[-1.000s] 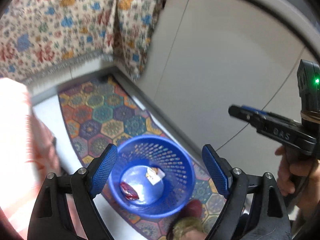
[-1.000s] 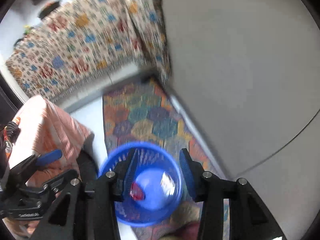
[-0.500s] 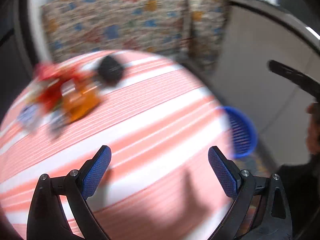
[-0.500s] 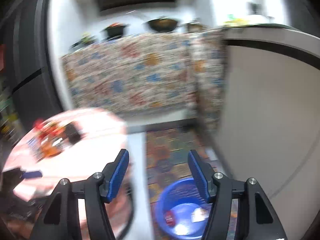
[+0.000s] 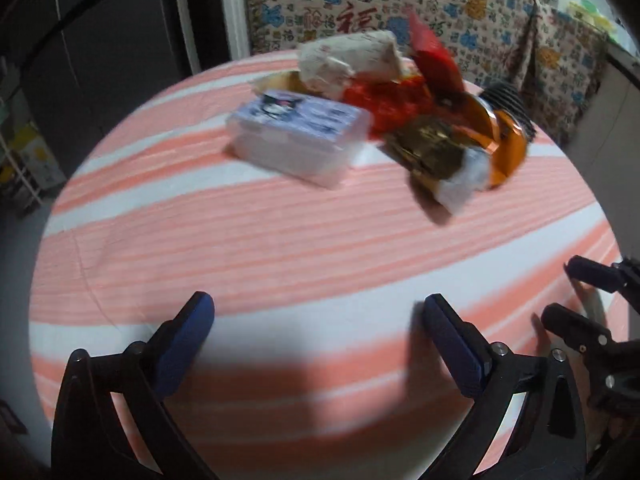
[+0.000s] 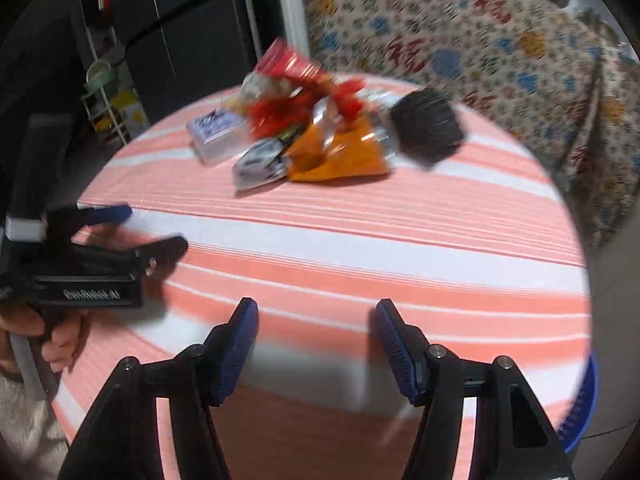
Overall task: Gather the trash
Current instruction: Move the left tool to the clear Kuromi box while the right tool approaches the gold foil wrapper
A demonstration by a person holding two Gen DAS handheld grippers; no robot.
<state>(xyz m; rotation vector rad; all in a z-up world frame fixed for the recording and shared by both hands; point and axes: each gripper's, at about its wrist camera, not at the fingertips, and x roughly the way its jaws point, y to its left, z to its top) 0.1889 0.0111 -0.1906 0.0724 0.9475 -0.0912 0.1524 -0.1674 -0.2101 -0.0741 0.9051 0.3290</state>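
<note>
Left gripper, black arms with blue ribbed pads: jaws spread very wide, just opened further, nothing between them. Right gripper, same build: jaws about half apart, also just opened, likewise empty. Both angled down over the near part of a round table under a pink-and-white striped cloth, soft and faintly creased. Well apart from both tools, on the far side of the table, a loose heap of trash: a pale lilac translucent plastic box with a cartoon print, hard and straight-edged; a crumpled white paper wad; shiny red foil wrappers; a gold-brown crinkled wrapper; a glossy orange packet; a silver-white packet; a black ribbed round object, blurred and hard to name. Low beside the table's right edge, a sliver of blue perforated plastic basket. Likely troubles ahead: slick foil slipping out of the pads; thin, light wrappers skidding off across the cloth instead of lifting; several tangled pieces coming up at once and dropping short of the basket; pads pinching the soft cloth and dragging the whole heap; both tools crowding the same small pile and knocking together.
</note>
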